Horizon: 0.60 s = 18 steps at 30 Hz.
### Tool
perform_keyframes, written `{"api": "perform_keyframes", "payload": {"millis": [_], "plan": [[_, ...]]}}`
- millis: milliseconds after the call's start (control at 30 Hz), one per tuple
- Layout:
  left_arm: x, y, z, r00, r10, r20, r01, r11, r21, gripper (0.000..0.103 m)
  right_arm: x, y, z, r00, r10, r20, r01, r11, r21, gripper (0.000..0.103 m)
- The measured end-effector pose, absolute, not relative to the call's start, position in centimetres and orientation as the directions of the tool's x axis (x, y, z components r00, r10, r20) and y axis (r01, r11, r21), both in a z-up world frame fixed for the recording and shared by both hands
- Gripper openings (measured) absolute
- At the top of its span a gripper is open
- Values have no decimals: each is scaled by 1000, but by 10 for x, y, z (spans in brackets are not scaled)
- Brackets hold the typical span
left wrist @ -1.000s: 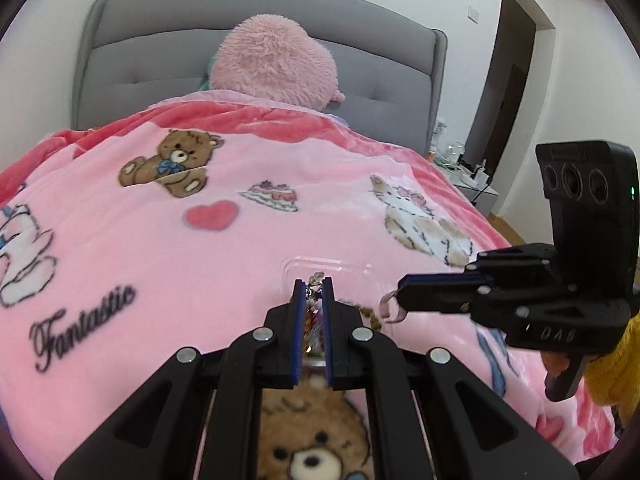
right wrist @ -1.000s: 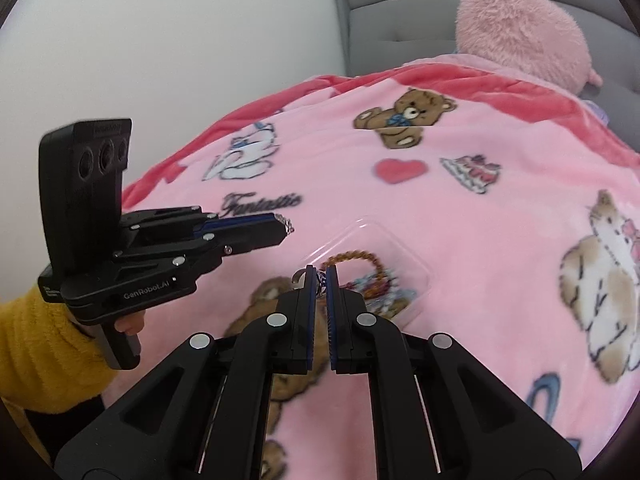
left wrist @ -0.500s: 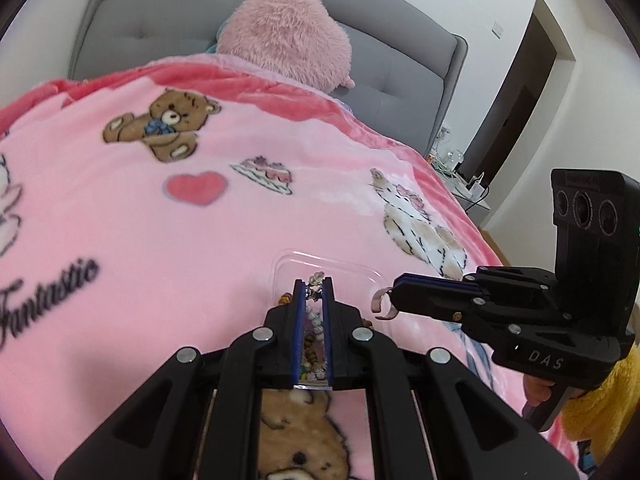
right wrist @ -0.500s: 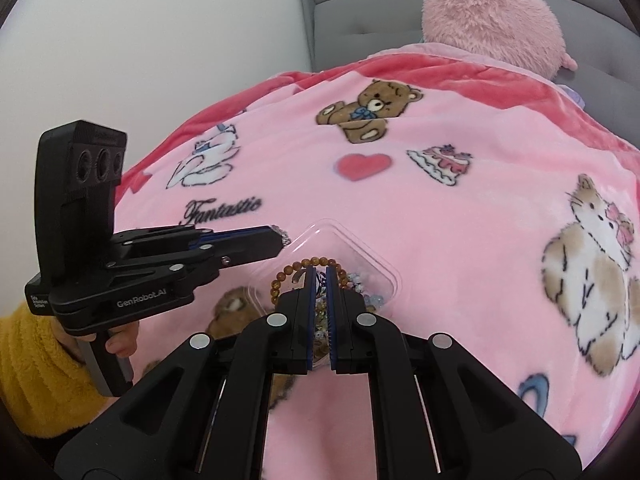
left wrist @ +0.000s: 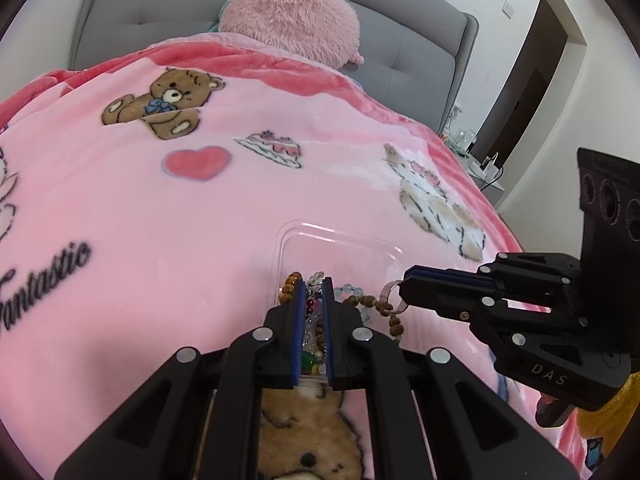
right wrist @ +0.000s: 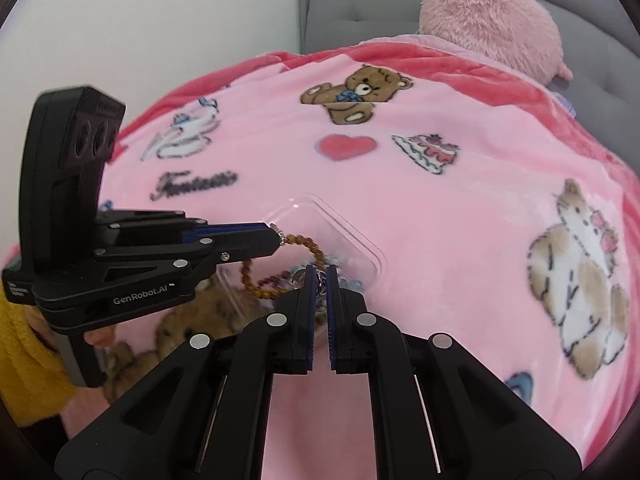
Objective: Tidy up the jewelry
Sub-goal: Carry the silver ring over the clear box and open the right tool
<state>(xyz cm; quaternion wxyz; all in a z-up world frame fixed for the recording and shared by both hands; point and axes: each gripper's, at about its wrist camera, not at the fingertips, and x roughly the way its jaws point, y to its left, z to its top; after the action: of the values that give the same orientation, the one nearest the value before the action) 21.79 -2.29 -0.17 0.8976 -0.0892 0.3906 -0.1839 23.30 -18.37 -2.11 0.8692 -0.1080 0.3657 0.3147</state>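
Just past the tips of the left gripper (left wrist: 316, 285), left wrist view: clear tray (left wrist: 340, 233) flat on the pink blanket (left wrist: 160, 220), holding a heap of bead bracelets (left wrist: 394, 322). Jaws pressed nearly together, pinching a small glittering charm (left wrist: 316, 279) at the very ends. More beads visible down the narrow slot between the pads, lying below in the tray, not gripped. Off to the right of the jaws, near but apart: right gripper (left wrist: 402, 294), shut on a small pale ring (left wrist: 389, 295) sticking out past its tips. Probably two ends of one fine piece, held apart to keep it from tangling on its way into the tray; no link between them discernible. Angled steeply down over the tray's near edge.

Right wrist view: own jaws squeezed close, nipping the small ring at the tips, directly above the tray's near corner. Left of the jaws and slightly ahead, left gripper entering side-on, tips clamped on the sparkling bit, amber beads curving away beneath it into the tray. Tilted downward as well, roughly matching its partner. Hand on the left gripper's handle low at left, yellow sleeve (right wrist: 24, 360) behind. Both pinches at the extreme tips, likely for a precise release over the tray.
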Motion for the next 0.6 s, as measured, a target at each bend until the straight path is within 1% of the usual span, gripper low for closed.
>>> {"api": "perform_keyframes", "payload": {"millis": [233, 600], "plan": [[221, -27, -10, 609, -396, -687, 257, 918, -302, 8, 238, -183, -28, 523, 456, -720, -622, 782, 44, 5], [222, -24, -10, 609, -407, -681, 252, 913, -321, 8, 237, -182, -29, 513, 463, -723, -629, 775, 50, 6]]}}
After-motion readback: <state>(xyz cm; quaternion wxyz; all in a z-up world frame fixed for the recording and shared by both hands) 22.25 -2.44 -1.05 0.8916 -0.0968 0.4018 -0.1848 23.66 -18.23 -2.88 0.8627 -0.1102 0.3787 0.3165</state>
